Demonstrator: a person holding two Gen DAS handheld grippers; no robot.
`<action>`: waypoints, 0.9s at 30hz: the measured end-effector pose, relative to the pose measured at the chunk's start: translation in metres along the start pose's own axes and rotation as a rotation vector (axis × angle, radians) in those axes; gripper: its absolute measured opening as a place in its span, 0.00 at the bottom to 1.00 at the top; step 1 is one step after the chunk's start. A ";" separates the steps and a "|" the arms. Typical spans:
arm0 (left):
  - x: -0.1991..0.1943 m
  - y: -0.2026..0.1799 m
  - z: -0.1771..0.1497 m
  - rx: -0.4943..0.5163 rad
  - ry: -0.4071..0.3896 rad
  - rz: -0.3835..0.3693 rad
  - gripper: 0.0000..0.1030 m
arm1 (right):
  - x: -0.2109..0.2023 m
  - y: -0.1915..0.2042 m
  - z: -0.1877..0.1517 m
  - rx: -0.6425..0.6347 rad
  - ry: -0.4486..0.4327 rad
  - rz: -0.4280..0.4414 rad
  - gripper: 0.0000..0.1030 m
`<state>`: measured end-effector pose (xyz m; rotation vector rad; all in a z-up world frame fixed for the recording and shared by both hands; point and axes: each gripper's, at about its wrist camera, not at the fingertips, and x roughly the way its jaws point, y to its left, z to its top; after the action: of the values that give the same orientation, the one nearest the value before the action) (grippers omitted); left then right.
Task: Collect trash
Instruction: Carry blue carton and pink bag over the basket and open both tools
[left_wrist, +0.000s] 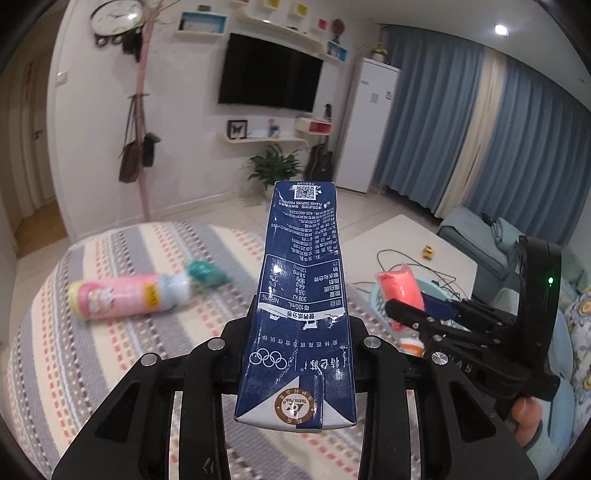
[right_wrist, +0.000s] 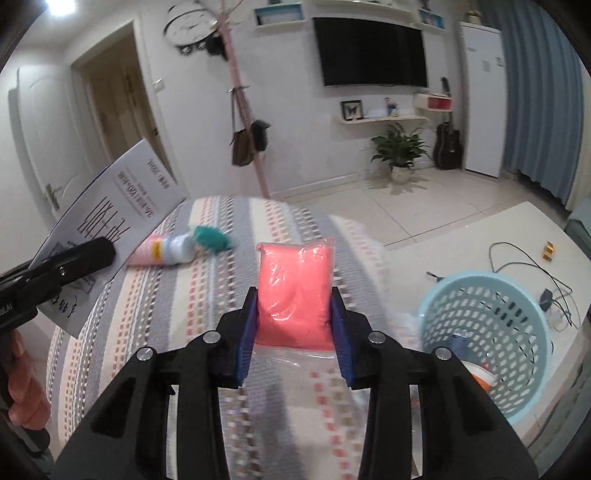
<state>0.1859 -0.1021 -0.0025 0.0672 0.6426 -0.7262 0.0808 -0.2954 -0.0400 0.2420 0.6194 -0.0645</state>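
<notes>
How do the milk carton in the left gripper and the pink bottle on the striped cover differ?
The milk carton is dark blue, flat-sided and held off the cover by the left gripper; the pink bottle is round, pink with a yellow end, lying loose on its side. Both are drink containers awaiting collection.

Both grippers are raised and side by side. Left gripper (left_wrist: 299, 332) is clamped on a blue carton (left_wrist: 301, 291), right gripper (right_wrist: 293, 314) squeezes a pink packet (right_wrist: 293, 291). Fingers (left_wrist: 526, 410) under the right handle look gloved, I think.
</notes>
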 end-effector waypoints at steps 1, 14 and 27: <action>0.003 -0.004 0.004 0.007 0.002 -0.009 0.31 | -0.005 -0.007 0.000 0.010 -0.010 -0.009 0.33; 0.061 -0.117 0.032 0.143 0.029 -0.153 0.31 | -0.037 -0.131 -0.004 0.183 -0.062 -0.165 0.33; 0.181 -0.187 0.002 0.145 0.250 -0.237 0.31 | -0.007 -0.230 -0.046 0.349 0.071 -0.262 0.33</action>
<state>0.1705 -0.3518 -0.0747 0.2206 0.8445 -1.0026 0.0192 -0.5074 -0.1194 0.5007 0.7065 -0.4205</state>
